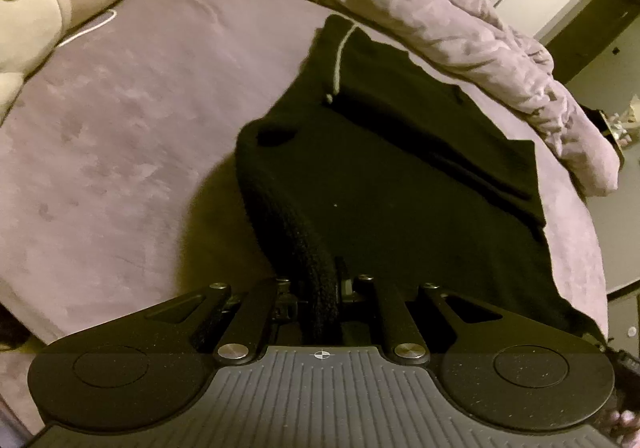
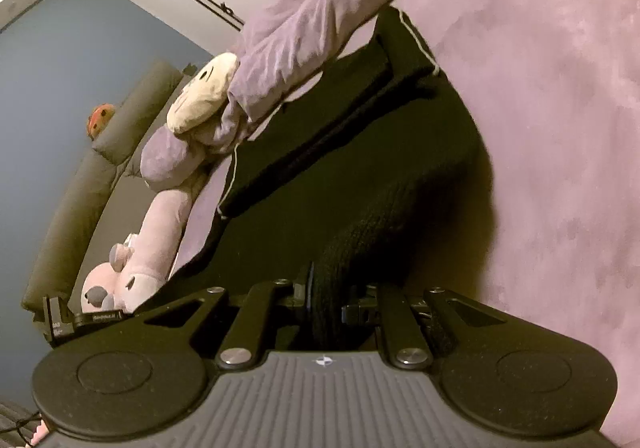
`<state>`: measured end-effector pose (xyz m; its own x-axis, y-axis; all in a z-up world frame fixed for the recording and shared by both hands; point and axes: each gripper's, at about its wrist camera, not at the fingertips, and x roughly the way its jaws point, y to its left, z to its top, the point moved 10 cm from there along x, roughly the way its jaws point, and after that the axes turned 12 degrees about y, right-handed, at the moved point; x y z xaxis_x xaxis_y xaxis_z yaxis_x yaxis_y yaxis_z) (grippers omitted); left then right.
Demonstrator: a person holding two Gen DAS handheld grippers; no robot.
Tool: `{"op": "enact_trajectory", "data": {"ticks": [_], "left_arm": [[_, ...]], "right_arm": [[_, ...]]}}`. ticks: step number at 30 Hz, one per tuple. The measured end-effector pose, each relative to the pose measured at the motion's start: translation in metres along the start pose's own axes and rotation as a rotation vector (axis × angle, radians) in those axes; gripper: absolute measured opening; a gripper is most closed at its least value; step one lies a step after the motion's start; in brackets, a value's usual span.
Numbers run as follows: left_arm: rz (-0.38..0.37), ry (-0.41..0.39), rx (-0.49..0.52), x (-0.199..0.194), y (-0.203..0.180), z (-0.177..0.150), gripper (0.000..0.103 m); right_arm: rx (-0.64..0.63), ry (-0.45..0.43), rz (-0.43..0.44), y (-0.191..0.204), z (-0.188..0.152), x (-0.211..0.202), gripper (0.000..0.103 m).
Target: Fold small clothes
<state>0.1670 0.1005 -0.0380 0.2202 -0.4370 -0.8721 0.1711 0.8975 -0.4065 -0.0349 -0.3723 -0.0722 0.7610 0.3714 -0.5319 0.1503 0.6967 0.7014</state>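
Black knit fabric is the item under inspection: a dark garment [image 1: 400, 167] with a pale cord trim [image 1: 340, 59] lies on the mauve bedsheet [image 1: 120, 127], its far end close against the rumpled duvet [image 1: 460, 19]. All places below are given from that garment.

Left gripper [image 1: 320, 288]: jaws drawn narrow and pinched on a ribbed edge of the garment at its near end. The fabric rises from the sheet to the fingers in a raised fold with shadow beneath it, so this edge is judged to be lifted, not resting.

Right gripper [image 2: 326, 300]: jaws likewise narrow, clamped on a thick knit edge at the garment's near end. The same lifted ridge shows here.

Reason for the hold, as a judgement: both near corners are taken together so the near edge can be carried over the flat far part, making one fold.

Beyond the garment's far end, against the duvet, lie plush toys [image 2: 204, 95]. A grey headboard [image 2: 100, 167] stands further off.

Risk: the slack middle may sag between the two grips and crease.
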Motion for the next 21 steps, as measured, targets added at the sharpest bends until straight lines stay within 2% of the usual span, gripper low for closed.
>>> {"op": "enact_trajectory", "data": {"ticks": [10,14,19,21], "left_arm": [[0.014,-0.008,0.005,-0.006,0.002,-0.001,0.010],[-0.014,-0.013,-0.003,-0.010,0.001,0.004,0.010],[-0.068,-0.034,-0.019,-0.021,-0.005,0.030,0.010],[-0.105,-0.049,-0.032,-0.022,-0.007,0.050,0.010]], "right_arm": [[-0.041,-0.017,0.002,0.017,0.010,0.002,0.011],[-0.051,-0.030,0.004,0.022,0.015,0.003,0.011],[-0.068,-0.076,0.017,0.026,0.041,0.008,0.010],[-0.069,-0.095,0.027,0.023,0.058,0.015,0.010]]}}
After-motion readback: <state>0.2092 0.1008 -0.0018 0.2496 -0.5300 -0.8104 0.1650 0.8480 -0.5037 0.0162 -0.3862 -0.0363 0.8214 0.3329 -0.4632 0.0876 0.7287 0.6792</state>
